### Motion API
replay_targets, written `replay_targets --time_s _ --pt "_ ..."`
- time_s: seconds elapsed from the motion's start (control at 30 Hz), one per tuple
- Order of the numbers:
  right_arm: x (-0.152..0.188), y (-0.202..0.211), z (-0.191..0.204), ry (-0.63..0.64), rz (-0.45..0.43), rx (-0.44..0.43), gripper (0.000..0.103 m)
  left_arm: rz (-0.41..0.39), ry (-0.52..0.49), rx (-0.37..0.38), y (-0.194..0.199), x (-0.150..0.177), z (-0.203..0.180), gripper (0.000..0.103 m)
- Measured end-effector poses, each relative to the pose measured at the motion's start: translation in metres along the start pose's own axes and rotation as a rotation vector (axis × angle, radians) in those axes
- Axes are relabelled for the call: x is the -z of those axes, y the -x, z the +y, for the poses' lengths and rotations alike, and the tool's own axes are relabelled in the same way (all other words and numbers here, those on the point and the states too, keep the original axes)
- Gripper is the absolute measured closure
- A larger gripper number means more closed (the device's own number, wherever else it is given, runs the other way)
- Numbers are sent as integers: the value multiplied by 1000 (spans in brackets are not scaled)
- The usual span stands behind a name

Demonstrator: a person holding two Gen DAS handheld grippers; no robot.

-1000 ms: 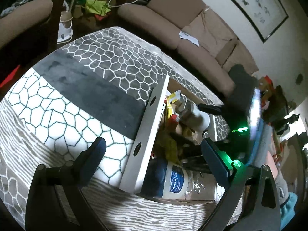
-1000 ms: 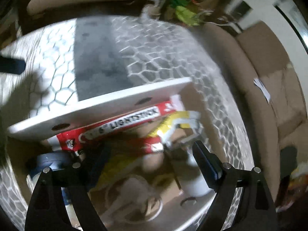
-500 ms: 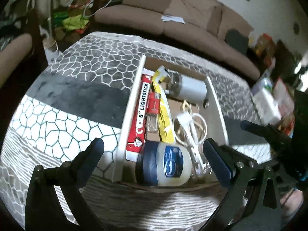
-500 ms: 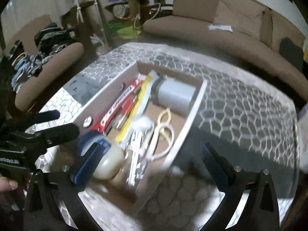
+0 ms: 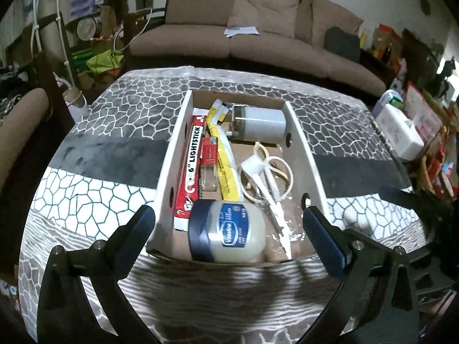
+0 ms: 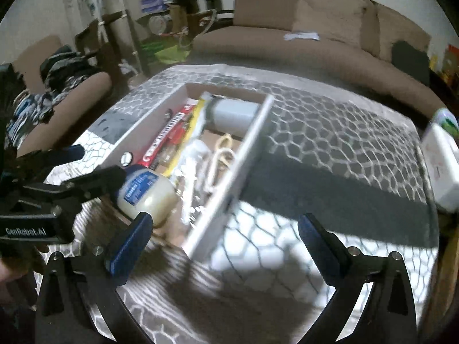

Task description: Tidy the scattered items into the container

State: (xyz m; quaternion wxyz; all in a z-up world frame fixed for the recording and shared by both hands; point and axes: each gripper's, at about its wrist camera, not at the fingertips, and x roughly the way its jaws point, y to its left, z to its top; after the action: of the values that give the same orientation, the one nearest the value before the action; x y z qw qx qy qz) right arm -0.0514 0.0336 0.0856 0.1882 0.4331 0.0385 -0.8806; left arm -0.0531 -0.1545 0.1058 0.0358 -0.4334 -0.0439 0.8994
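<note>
The container [image 5: 304, 149] is a white-walled box with a cardboard floor, standing on the patterned table. In it lie a Vaseline jar [image 5: 226, 229], a red lightstick pack [image 5: 192, 172], a lighter [image 5: 208, 157], a yellow packet [image 5: 222, 154], a grey cylinder [image 5: 258, 127] and a white cord [image 5: 266, 177]. My left gripper [image 5: 228, 223] hangs open over the box's near end, nothing between its fingers. My right gripper [image 6: 225, 226] is wide open and empty above the table, just right of the box wall [image 6: 249, 149]. The jar [image 6: 146, 192] and the left gripper [image 6: 86, 166] show there too.
A white box [image 5: 398, 134] stands at the table's right edge, with cluttered goods beyond it. A brown sofa [image 5: 258, 37] runs behind the table. A chair with clothes [image 6: 57, 86] is at the left. Bare patterned cloth [image 6: 330, 143] lies right of the container.
Both views have rolled upright and drawn back from the box. The right gripper came out from over the box's contents to its right side, and its jaws widened.
</note>
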Motion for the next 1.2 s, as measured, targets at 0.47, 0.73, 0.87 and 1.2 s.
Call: replay_targets --time_s 0.47,0.73,0.87,1.2 --pt "43 52 -61 -153 -18 81 0 -3 -60 2 13 30 -53 0" --pt "80 52 -107 -322 -29 141 0 47 -28 14 -1 57 -67 0" --pt "98 49 -126 -392 -34 210 0 63 -76 1 -14 71 -87 0" --pt "124 36 -153 -412 15 326 0 77 -119 -10 -35 84 -118 0"
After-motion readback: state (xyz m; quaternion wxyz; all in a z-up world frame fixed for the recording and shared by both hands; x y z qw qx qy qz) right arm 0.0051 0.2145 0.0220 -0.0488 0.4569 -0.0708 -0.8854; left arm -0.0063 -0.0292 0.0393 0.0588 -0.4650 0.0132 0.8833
